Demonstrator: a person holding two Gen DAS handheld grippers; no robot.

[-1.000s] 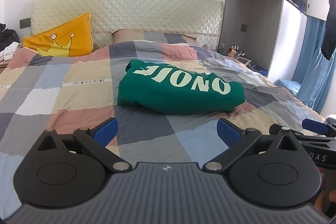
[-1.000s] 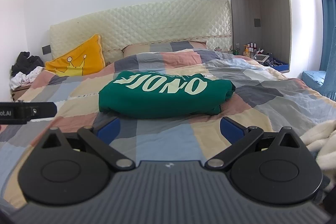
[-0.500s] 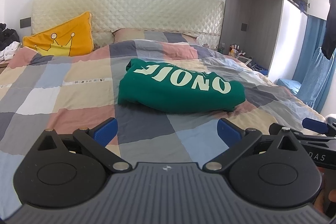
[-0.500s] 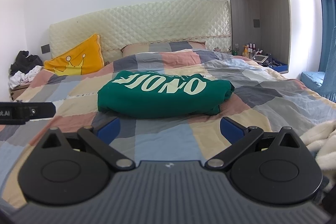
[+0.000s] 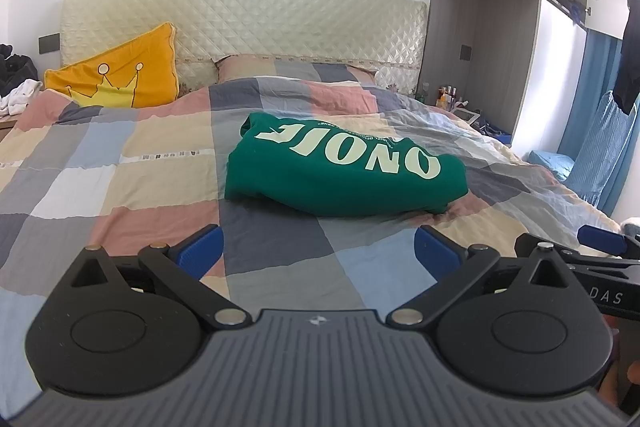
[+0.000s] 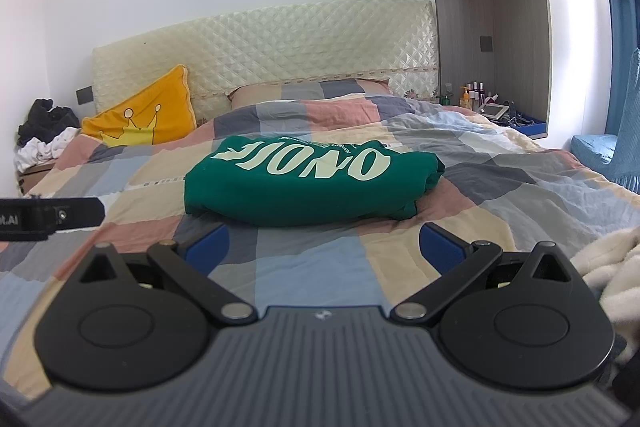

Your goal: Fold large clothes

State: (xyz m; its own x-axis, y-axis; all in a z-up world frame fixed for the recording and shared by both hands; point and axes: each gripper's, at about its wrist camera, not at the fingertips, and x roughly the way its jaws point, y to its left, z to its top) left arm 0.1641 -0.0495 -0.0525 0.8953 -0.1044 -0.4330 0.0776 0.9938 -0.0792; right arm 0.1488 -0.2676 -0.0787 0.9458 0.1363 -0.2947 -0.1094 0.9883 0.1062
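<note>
Nearest me, my left gripper (image 5: pixel 318 253) and right gripper (image 6: pixel 326 245) both hover over the quilt (image 5: pixel 276 255) with jaws spread wide and nothing between them. Just beyond lies the folded green top (image 5: pixel 344 171), flat on the middle of the bed, its long axis running left to right, slanted a little nearer at the right, the pale lettering upside down to me. Farther back I see a yellow cushion (image 5: pixel 120 83) against the headboard (image 5: pixel 248 11).
</note>
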